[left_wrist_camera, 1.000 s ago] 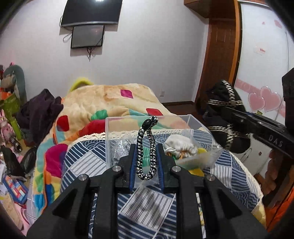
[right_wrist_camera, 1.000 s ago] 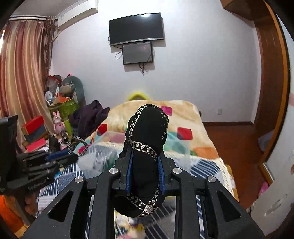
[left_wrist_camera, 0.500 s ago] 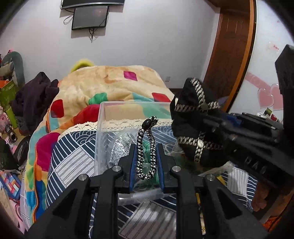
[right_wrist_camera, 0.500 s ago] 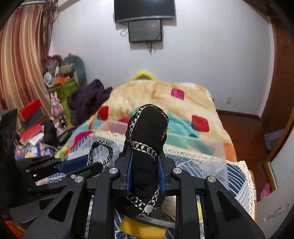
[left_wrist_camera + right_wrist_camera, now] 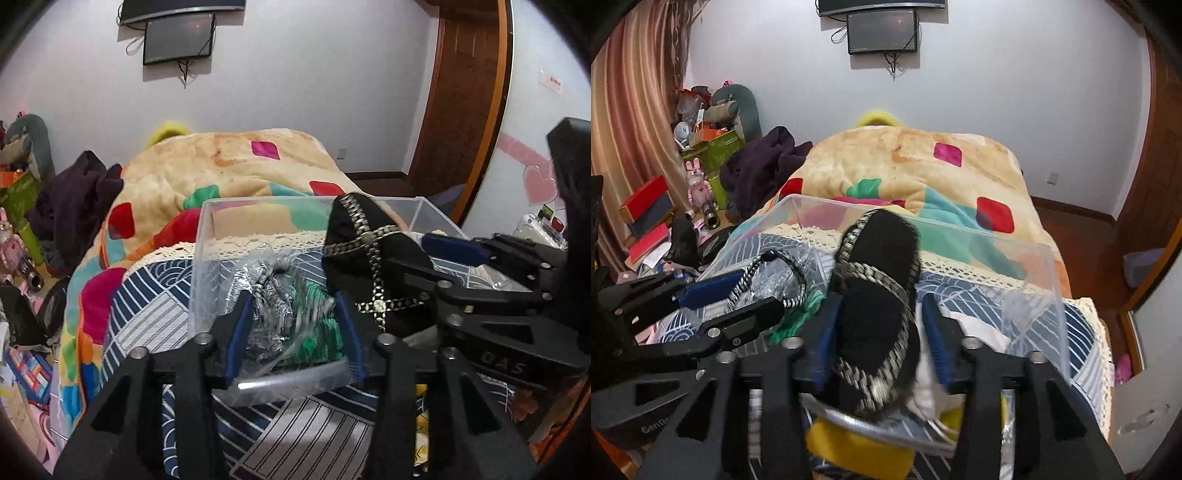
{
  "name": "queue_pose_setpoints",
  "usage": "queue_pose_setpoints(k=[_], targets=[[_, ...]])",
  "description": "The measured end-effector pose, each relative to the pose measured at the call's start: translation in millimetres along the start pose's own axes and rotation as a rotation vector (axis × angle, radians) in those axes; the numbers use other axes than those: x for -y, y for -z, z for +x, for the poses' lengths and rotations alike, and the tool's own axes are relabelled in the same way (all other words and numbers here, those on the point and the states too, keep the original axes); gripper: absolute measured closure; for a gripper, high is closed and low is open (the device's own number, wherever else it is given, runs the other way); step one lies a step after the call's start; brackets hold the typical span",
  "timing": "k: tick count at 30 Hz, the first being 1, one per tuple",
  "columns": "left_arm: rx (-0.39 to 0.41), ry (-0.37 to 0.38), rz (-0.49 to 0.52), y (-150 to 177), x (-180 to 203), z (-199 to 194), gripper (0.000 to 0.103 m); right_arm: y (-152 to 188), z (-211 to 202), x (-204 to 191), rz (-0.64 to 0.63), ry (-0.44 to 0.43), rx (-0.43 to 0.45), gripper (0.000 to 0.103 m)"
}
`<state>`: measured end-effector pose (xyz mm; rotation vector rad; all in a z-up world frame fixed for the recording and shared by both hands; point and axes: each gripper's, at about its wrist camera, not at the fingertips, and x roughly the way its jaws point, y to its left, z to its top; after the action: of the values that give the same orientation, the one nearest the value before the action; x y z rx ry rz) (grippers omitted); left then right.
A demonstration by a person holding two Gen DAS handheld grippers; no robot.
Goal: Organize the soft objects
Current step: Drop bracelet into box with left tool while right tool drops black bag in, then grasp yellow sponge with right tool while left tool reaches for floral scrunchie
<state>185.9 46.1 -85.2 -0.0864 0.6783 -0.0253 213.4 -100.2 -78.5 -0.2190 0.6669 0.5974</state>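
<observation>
Both grippers, left (image 5: 291, 325) and right (image 5: 882, 328), spread apart over the bin's rim (image 5: 295, 382).

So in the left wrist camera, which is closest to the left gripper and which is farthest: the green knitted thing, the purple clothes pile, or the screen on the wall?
1. Green knitted thing, in the clear box, between the left gripper fingers.
2. Purple clothes pile, far left beside the bed.
3. Wall screen, top, on the back wall.
</observation>
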Motion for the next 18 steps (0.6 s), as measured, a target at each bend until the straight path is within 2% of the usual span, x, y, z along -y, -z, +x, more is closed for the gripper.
queue_pose_setpoints(k=[5, 7, 9, 13, 18], targets=[[0.022, 0.014, -0.018, 1.2, -3.7, -17.2, 0.047, 5.0, -21.7, 1.8, -0.025, 0.036, 0.051, 0.048], [0.039, 0.013, -0.023, 2.3, -5.1, -26.7, 0.042, 6.9, -33.3, 5.2, -0.011, 0.028, 0.08, 0.038], [0.054, 0.01, -0.019, 3.3, -5.5, -34.6, 0.035, 8.8, -42.8, 6.8, 0.001, 0.022, 0.104, 0.035], [0.072, 0.002, -0.011, 9.6, -6.0, -48.3, 0.028, 18.6, -55.2, 7.1, 0.017, 0.002, 0.12, 0.025], [0.053, 0.005, 0.009, 23.8, -3.0, -55.4, 0.027, 35.9, -52.1, 2.7, 0.013, 0.007, 0.093, 0.024]])
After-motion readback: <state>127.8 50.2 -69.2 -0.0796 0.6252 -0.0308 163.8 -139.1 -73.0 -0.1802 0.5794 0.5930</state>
